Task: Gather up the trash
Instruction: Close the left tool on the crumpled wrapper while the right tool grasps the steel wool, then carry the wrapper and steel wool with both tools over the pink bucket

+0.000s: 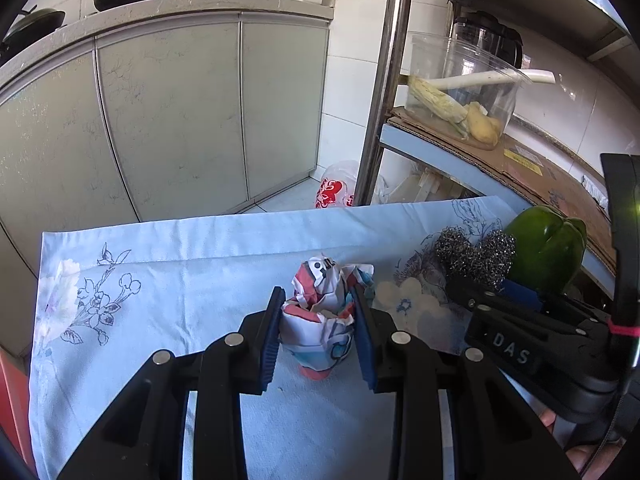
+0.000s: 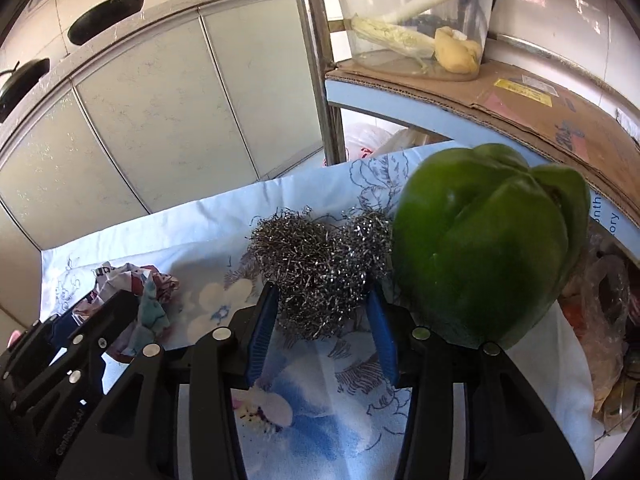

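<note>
A crumpled wad of printed paper (image 1: 320, 320), white with red and blue, stands on the pale blue flowered cloth (image 1: 180, 280). My left gripper (image 1: 316, 296) is shut on it, both blue pads pressed into its sides. The same wad (image 2: 152, 296) shows at lower left in the right wrist view, behind the left gripper's black body. A steel wool scourer (image 2: 320, 256) lies on the cloth, and my right gripper (image 2: 322, 300) is shut on its near part. In the left wrist view the scourer (image 1: 476, 256) sits at the tip of the right gripper (image 1: 480, 292).
A green bell pepper (image 2: 488, 260) stands right beside the scourer. Behind it a shelf lined with cardboard (image 2: 520, 96) carries a clear tub (image 2: 416, 12) of vegetable scraps. A metal post (image 1: 380, 92), grey cabinet doors (image 1: 172, 112) and a plastic bag (image 1: 336, 188) on the floor lie beyond the cloth.
</note>
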